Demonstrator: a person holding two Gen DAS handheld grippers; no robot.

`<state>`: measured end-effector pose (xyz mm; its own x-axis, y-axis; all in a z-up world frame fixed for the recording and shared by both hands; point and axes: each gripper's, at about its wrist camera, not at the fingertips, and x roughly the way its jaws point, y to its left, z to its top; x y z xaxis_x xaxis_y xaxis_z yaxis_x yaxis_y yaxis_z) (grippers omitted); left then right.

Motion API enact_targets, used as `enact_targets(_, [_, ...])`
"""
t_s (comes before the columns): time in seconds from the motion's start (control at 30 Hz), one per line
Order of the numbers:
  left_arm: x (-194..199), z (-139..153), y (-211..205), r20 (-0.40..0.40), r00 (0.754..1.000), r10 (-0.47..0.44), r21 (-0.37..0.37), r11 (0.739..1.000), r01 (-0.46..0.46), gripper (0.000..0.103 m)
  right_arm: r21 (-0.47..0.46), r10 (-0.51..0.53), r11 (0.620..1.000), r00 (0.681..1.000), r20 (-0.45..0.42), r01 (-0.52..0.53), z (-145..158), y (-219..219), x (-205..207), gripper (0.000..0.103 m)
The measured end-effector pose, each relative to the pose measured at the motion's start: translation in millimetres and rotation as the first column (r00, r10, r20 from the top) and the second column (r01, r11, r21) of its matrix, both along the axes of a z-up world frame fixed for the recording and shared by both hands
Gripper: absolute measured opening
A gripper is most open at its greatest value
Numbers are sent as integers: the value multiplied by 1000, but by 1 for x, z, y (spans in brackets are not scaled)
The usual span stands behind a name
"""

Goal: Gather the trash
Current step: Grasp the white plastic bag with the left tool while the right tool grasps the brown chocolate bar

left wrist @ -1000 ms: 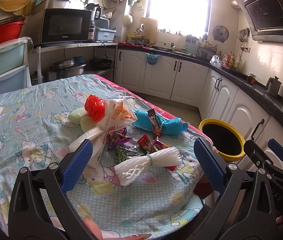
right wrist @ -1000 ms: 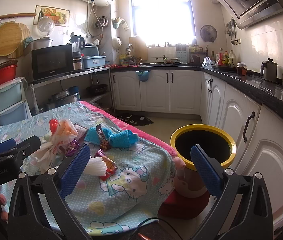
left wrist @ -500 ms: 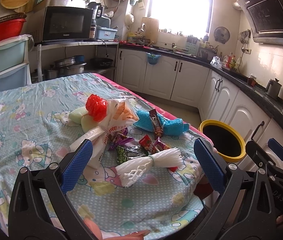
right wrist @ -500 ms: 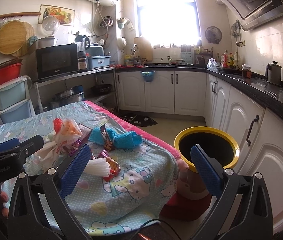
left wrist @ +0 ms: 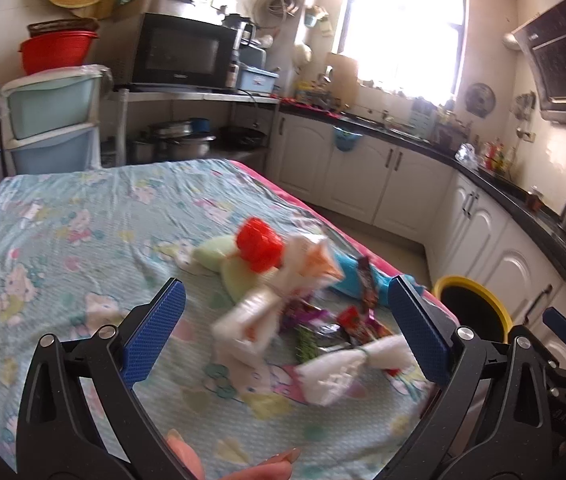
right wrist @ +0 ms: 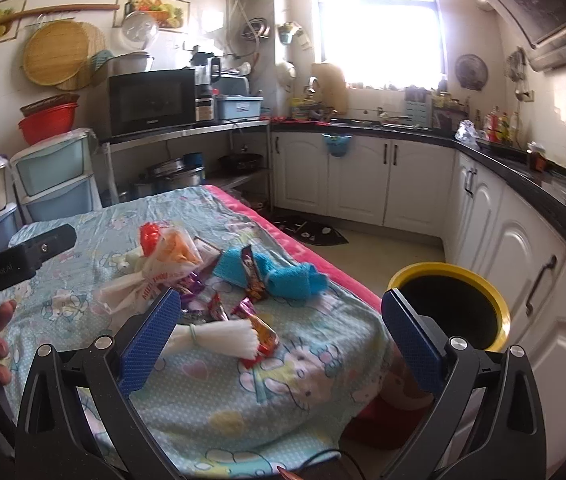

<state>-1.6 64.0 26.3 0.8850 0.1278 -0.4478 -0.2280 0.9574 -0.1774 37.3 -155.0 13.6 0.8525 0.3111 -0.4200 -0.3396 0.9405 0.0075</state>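
1. Daylight pours in through the window (right wrist: pixel 377 20), which is blown out to white in both views.
2. Glare washes over the wall tiles (left wrist: pixel 563 168) and gleams on the dark countertop (right wrist: pixel 555 196).
3. The left wrist view is smeared by motion blur; the trash pile (left wrist: pixel 299 308) is soft and streaked.
4. The right wrist view is sharp.
5. Fisheye distortion bends the cabinets (right wrist: pixel 363 180), and the corners fall to black.

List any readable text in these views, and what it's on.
"Genrobot.AI": side of the left gripper.
Red letters on the white bag: unclear.
Microwave badge, wrappers and embossed letters on the right gripper: too small or blurred.
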Motion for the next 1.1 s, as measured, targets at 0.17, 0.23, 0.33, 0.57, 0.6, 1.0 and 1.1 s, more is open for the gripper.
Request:
enact_targets(0.17, [-1, 2, 29, -5, 998, 61, 7, 998, -61, 93, 16, 58, 998, 998, -24, -58, 11, 12, 20, 98])
enact_targets(0.23, [0, 3, 41, -4, 997, 83, 18, 996, -83, 93, 18, 76, 997, 997, -24, -76, 15, 16, 31, 98])
enact_targets(0.33, [2, 3, 57, -17, 993, 116, 29, 993, -115, 93, 5, 98, 995, 994, -56, -98, 20, 25, 51, 98])
enact_targets(0.57, [20, -14, 78, -79, 996, 29, -6, 1000, -30, 93, -21, 184, 981, 966, -183, -191, 17, 52, 110, 97])
enact_targets(0.6, [24, -18, 77, -90, 996, 2, -9, 1000, -3, 93, -21, 190, 980, 962, -194, -198, 15, 55, 117, 97])
enact_targets(1.0, [80, -75, 53, -229, 955, -187, -59, 982, 178, 93, -119, 251, 945, 909, -334, -305, -39, 92, 189, 73])
enact_targets(1.1, [89, -84, 56, -248, 948, -197, -81, 980, 182, 93, -120, 259, 938, 889, -377, -324, -53, 99, 204, 62])
